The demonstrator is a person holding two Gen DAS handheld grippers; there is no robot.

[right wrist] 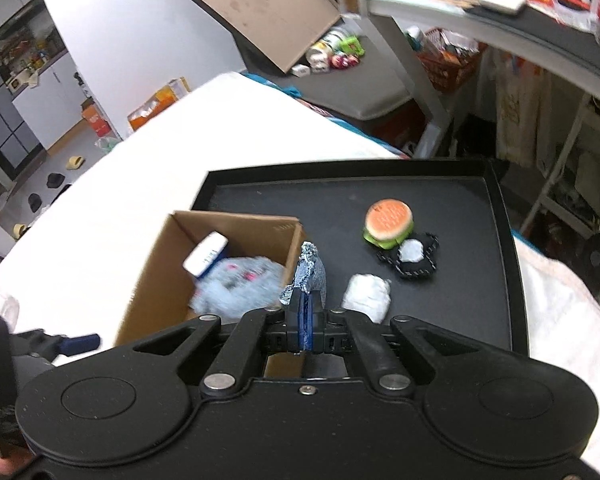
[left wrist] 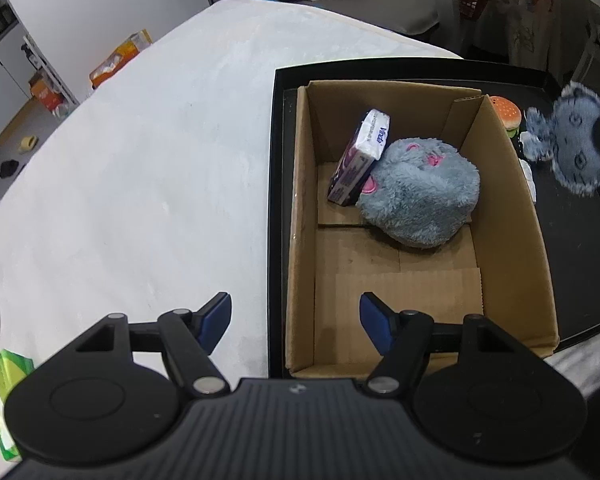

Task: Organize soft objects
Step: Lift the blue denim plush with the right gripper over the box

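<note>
While my right gripper (right wrist: 306, 312) pinched the blue plush (right wrist: 310, 270) at frame centre, I watched. My left gripper (left wrist: 296, 320) gaped empty over the cardboard box (left wrist: 300, 208).

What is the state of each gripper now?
Left gripper: open, holding nothing.
Right gripper: closed on a flat fuzzy grey-blue plush toy.

We see white walls (right wrist: 112, 20) and a grey floor (left wrist: 16, 160). Behind our white-covered table (left wrist: 140, 160) stands a metal shelf (right wrist: 480, 24).
</note>
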